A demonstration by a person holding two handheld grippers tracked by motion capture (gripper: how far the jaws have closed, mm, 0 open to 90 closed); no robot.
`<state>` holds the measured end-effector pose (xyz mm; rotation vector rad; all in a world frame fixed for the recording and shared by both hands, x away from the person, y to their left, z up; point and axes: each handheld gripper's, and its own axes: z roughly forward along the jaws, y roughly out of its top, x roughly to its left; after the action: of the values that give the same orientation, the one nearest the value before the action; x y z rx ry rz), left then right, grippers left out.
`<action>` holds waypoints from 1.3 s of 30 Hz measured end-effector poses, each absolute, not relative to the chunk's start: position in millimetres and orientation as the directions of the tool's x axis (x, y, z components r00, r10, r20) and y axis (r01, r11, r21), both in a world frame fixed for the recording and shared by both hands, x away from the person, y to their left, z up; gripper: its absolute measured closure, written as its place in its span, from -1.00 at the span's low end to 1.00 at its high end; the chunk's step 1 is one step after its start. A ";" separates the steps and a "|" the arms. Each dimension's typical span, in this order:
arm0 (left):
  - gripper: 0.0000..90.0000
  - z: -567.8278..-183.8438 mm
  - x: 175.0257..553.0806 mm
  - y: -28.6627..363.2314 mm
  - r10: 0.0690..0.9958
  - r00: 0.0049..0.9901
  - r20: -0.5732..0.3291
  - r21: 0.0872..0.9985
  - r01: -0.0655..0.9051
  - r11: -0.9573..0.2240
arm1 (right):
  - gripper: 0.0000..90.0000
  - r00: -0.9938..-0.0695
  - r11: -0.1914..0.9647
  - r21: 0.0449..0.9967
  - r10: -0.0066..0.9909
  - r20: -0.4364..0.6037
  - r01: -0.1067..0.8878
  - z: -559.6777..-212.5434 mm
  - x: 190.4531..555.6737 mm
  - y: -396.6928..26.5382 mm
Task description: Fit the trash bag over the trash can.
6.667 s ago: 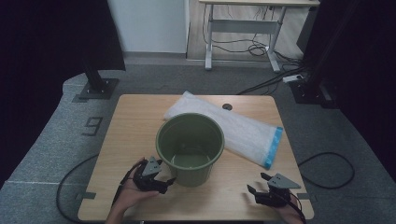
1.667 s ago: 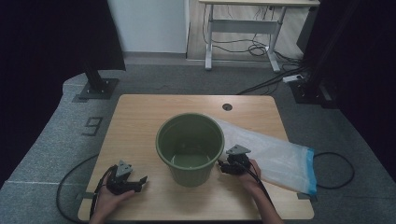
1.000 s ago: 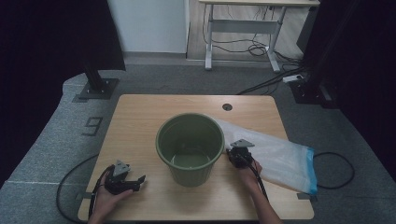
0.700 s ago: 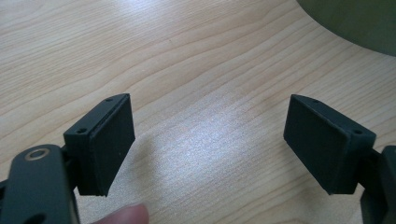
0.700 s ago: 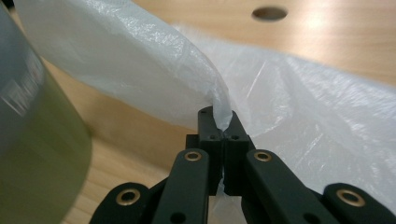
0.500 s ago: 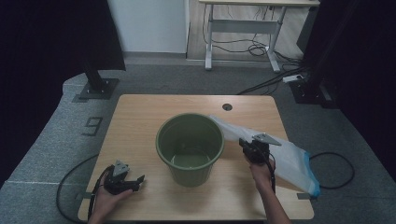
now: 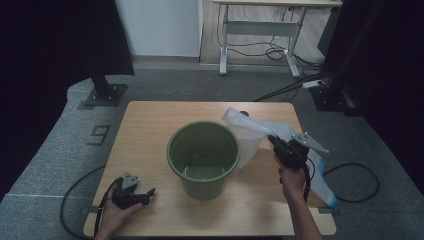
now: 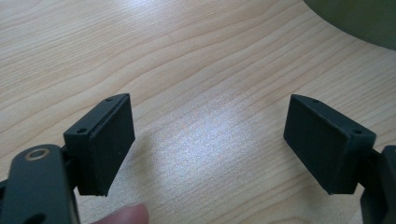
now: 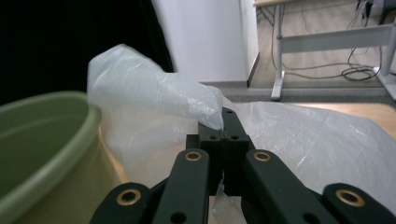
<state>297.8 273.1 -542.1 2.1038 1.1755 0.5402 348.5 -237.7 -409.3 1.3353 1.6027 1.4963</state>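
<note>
High: overhead, far | gripper views: close, share bucket (image 7: 203, 156)

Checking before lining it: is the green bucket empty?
Empty: the high view shows the bucket with a bare bottom; the plastic bag is outside its rim.

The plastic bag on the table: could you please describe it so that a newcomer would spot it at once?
On the wooden table, look right of the green bucket. The plastic bag is translucent white with a blue end, pinched in the right gripper.

Pale wood-grain table (image 7: 150, 125), matt green plastic bucket (image 7: 202, 150), thin crinkled translucent plastic bag (image 7: 250, 132), matt black claw pads (image 8: 112, 140)
</note>
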 end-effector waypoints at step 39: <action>-0.64 -541.9 298.4 275.6 0.860 0.509 0.023 0.721 0.588 -0.368 | 0.98 -0.354 -0.169 0.980 0.914 0.197 0.109 -346.2 346.9 -218.2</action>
<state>298.4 275.6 -541.9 2.0914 1.1785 0.5303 346.9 -218.2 -346.2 1.2088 1.4474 1.5922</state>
